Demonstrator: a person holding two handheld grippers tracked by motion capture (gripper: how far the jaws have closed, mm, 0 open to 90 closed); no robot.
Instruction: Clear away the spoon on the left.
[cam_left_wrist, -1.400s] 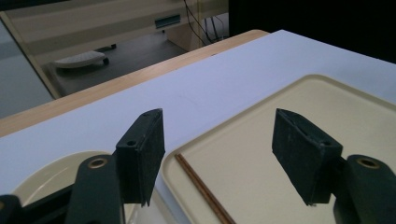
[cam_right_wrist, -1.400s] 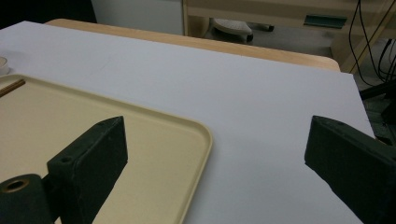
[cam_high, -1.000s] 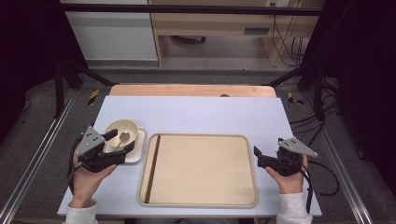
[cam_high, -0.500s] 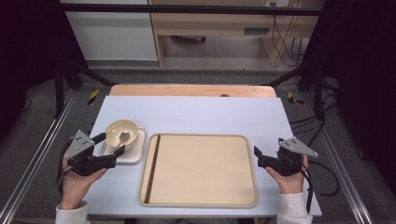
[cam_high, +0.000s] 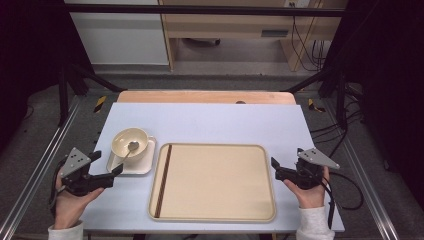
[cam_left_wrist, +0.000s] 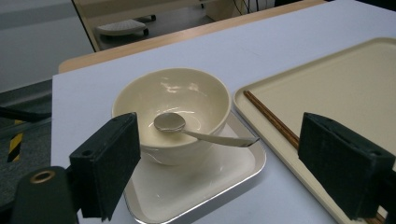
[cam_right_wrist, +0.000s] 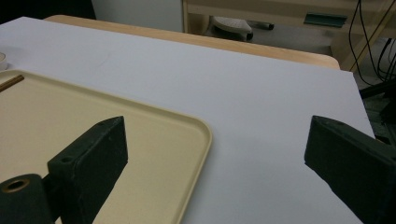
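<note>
Backing off toward 7 o'clock, left gripper (cam_high: 107, 165) has just been opening, nothing between; right gripper (cam_high: 278, 169) open. Bowl (cam_high: 129, 143) released; next, regrasp.

Pale blue table top (cam_high: 210, 122) with wooden strip (cam_high: 200, 96) along its 12 o'clock edge; beyond, white cabinet (cam_high: 120, 35) at 11 o'clock, wooden desk (cam_high: 235, 25) at 12 o'clock, black cables (cam_high: 305, 45) at 1 o'clock, yellow-black floor marker (cam_high: 100, 103) at 10 o'clock.

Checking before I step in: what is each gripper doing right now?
Left gripper: jaws just opened wide, holding nothing, bowl ahead.
Right gripper: open, holding nothing, over the tray corner.
</note>
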